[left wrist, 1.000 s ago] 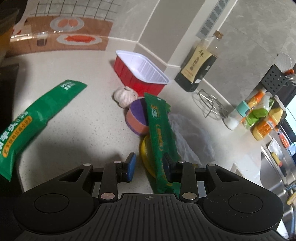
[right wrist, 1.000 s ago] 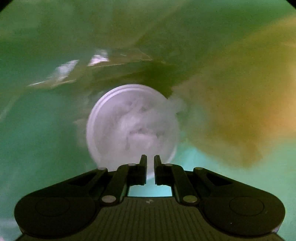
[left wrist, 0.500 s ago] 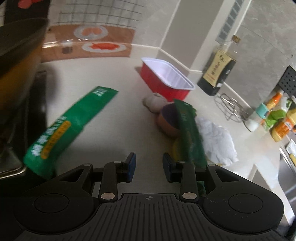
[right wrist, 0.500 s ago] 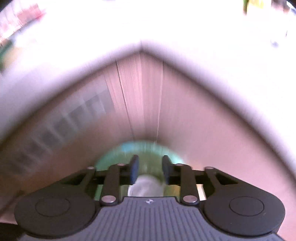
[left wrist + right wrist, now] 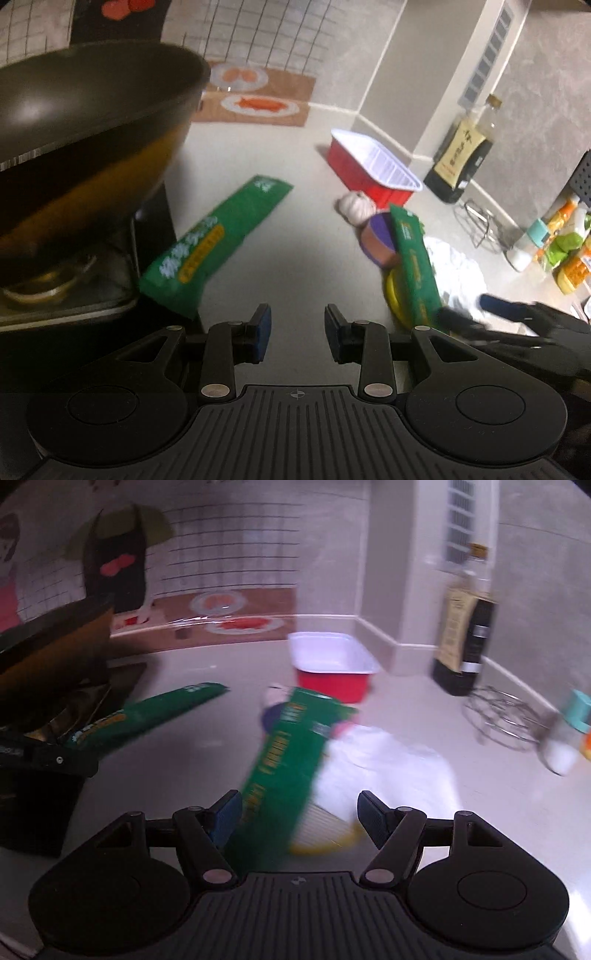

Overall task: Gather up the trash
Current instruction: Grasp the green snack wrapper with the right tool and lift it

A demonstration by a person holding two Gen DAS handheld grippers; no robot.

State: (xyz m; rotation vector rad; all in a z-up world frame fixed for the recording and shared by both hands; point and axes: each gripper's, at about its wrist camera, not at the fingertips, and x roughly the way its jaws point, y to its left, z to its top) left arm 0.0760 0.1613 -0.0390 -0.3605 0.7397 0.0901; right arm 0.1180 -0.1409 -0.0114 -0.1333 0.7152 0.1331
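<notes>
**Right hand-held gripper up out of the green bin, jaws opening over the surface**

A second ago the right wrist view showed only a green interior with a white lid, fingers pressed together. Now it looks across the pale surface [image 5: 480,786]. The right hand-held gripper [image 5: 299,814] has its jaws opening, nothing pinched; a green wrapper [image 5: 291,753] lies on the surface ahead of the gap, untouched, leaning over a yellow-rimmed cup [image 5: 325,830] and crumpled white plastic [image 5: 388,768].

The left view has swung left since then: a dark wok [image 5: 92,122] now fills its upper left.

Left hand-held gripper [image 5: 297,332]: jaws partly spread, empty, above bare surface [image 5: 295,258].

Trash on the surface:
- second green wrapper [image 5: 218,240], flat, one end at the stove edge below the wok
- red tray with white lining [image 5: 373,170], near the wall corner
- garlic bulb [image 5: 354,206] just beside the tray, purple-topped round item [image 5: 378,240] touching the leaning wrapper

Dark sauce bottle [image 5: 461,155] stands by the wall, wire rack [image 5: 480,221] near it. The right tool's blurred fingers [image 5: 509,314] show at the left view's right edge.
</notes>
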